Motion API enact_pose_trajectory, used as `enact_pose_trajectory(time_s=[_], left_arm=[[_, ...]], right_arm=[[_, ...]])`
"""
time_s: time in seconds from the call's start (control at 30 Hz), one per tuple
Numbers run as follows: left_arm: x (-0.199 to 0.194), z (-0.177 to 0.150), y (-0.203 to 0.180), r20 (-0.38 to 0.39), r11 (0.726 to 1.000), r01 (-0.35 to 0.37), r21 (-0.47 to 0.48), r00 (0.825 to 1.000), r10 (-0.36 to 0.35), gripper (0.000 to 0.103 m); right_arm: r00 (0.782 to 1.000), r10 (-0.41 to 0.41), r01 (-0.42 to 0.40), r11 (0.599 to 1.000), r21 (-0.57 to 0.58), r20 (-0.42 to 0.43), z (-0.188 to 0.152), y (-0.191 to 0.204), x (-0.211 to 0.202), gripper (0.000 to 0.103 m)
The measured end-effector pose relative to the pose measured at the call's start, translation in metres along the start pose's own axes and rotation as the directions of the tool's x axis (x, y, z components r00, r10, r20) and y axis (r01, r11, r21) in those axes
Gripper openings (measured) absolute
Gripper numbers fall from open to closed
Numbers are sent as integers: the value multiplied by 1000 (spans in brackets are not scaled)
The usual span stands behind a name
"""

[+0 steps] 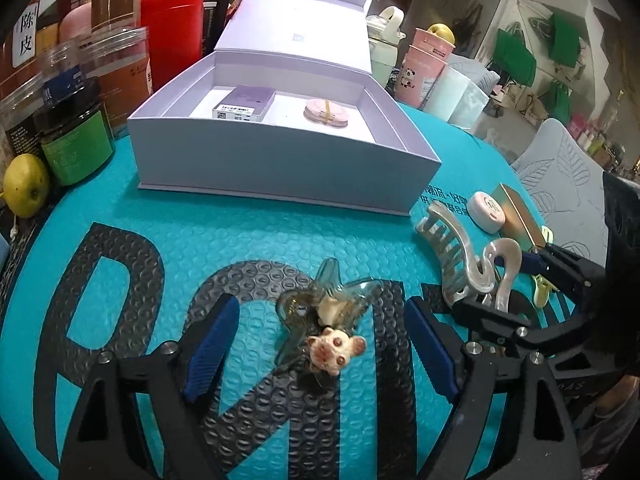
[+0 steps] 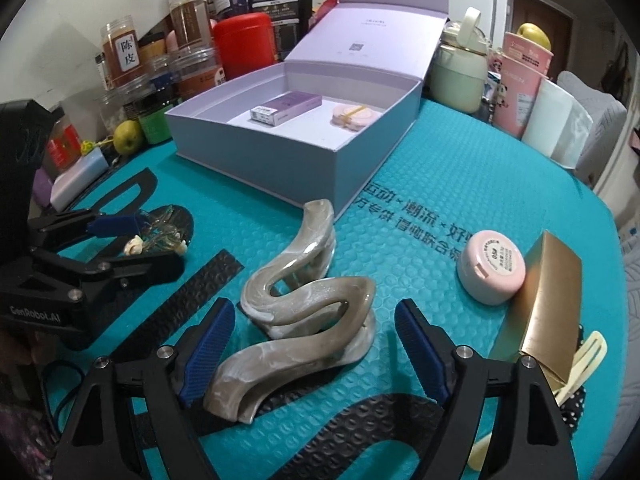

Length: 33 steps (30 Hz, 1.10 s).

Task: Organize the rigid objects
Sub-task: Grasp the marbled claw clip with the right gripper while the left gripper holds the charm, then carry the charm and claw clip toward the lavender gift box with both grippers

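A glossy, marbled plastic finish is being shown by the wavy hair claw (image 2: 304, 312), and a clear, shiny plastic by the star-shaped clip (image 1: 320, 312). The teal mat (image 2: 420, 208) is being seen as matt and bubble-textured, the lilac box (image 1: 280, 168) as smooth matt card, the gold carton (image 2: 548, 300) as metallic-sheened.

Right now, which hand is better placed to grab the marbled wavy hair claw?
Right. The right tongs stand open astride the marbled claw, which lies between their pads. The left tongs are open around the clear bear clip, with the claw off to their side.
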<state>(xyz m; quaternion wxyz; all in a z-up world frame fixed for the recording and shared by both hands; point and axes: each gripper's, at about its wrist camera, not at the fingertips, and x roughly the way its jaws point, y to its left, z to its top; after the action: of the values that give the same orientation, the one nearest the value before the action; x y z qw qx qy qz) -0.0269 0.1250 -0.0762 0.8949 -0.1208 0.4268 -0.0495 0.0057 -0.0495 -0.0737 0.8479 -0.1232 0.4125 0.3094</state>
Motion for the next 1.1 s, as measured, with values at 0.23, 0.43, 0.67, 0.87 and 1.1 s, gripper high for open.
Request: enact_pose_trajectory(time_s=[0.23,0.43,0.67,0.87,1.1], left_arm=[[3,0,-6,-10,998,-50,44,999,50,84],[0,-3,-4,0,992,-107,61,994,107,60],[-3,-4,0,14,991,-127,52,992,126,41],[-7,-4,2,0,995,-97,35,995,97,40],[-15,-8,2,-3,997,-74,17,997,74,40]], right_arm=[[1000,-10,10,1000,29,-14,1,-1,7,79],[1000,-28,28,1000,15,-8,0,0,5,67],[1000,-21,21,1000,20,-4,0,-1,4,66],[1000,8,-8,999,40,0,-1,2,-1,66],[1000,29,-29,998,56,13,-2,9,-10,66]])
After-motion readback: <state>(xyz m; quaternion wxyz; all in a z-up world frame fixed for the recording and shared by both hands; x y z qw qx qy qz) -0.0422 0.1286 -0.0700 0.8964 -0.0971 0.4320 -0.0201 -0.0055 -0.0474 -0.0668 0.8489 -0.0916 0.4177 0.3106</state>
